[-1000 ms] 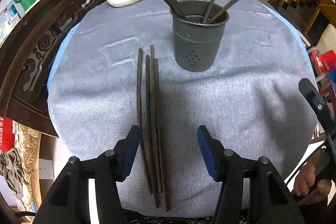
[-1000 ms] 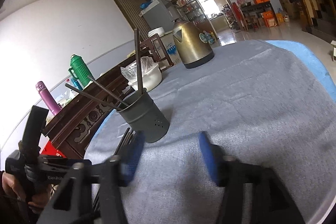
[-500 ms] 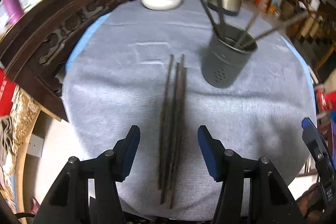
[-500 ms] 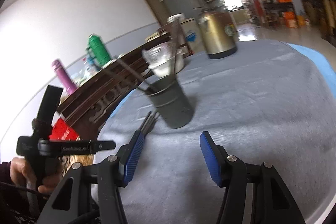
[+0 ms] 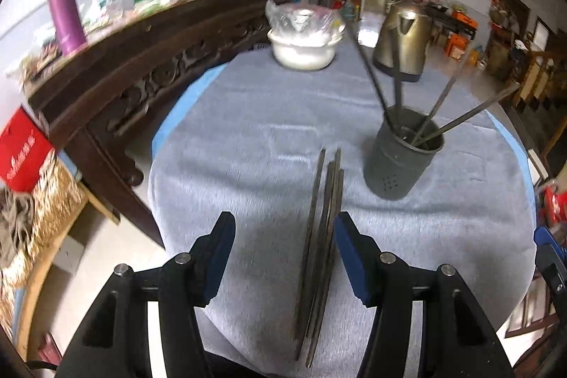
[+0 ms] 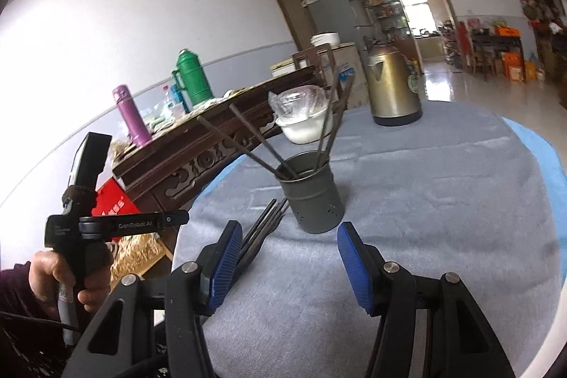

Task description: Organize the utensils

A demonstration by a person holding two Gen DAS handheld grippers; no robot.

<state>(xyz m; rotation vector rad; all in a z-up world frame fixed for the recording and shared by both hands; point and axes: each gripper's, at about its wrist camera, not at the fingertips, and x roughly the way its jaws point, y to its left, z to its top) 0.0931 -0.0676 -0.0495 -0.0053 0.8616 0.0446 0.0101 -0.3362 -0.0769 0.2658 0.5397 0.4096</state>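
Both grippers rose, jaws parted, holding nothing.

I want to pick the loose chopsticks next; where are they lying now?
In the left wrist view the loose chopsticks lie flat on the grey cloth, just left of the grey holder.

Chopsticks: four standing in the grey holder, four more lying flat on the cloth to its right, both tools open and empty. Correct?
Wrong side. In the left wrist view the loose chopsticks lie flat on the cloth to the left of the grey holder, not its right. The rest holds: four stand in the holder, and the left tool and right tool are open and empty.
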